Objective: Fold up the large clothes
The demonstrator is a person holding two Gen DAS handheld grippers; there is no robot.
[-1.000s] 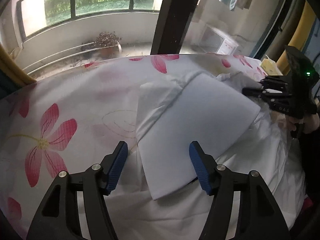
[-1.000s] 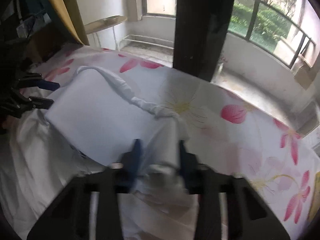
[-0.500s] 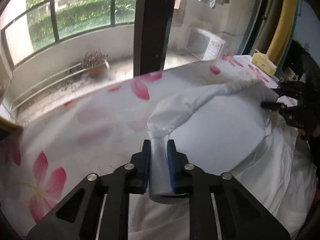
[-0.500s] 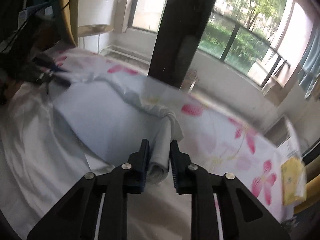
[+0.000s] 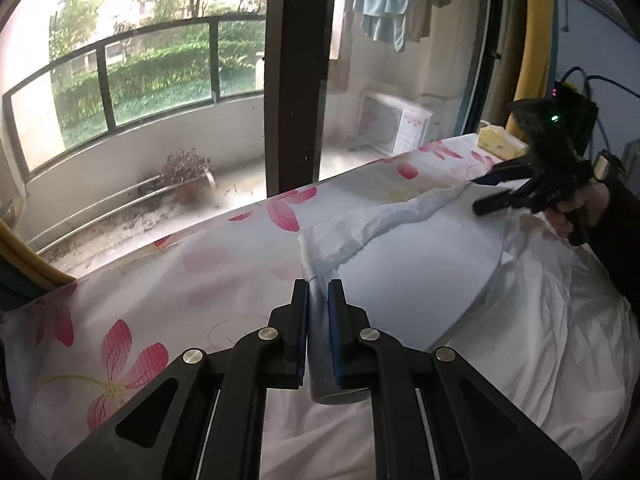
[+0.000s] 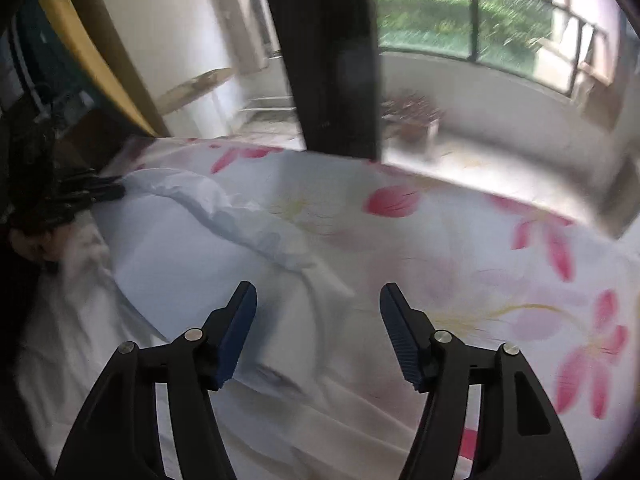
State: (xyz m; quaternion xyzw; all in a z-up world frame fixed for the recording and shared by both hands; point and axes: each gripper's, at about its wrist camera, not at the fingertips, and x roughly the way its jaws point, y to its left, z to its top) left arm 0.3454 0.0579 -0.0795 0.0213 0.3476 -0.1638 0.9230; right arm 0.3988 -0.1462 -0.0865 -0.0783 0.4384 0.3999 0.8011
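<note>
Left gripper (image 5: pixel 318 322) pinching rolled sleeve of white shirt (image 5: pixel 532 300), jaws closing on it. Right gripper (image 6: pixel 318 334) opening, nothing between jaws. Shirt spread on floral sheet (image 5: pixel 168 280), toward three o'clock. Risk: one-sided pull skewing the fold, dragging the folding board (image 5: pixel 420 264).

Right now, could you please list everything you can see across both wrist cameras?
garment: one, white, spread on the bed, one edge bunched into a roll
bed sheet: one, white with pink flowers, under the garment
potted plant: one, dried brown, on the balcony floor
box: one, white, on the balcony
yellow pack: one, at the bed's far corner
hanging laundry: light blue and beige, above the balcony
left gripper: black with blue pads, closing on the rolled garment edge
right gripper: black with blue pads, opening, pads off the cloth
</note>
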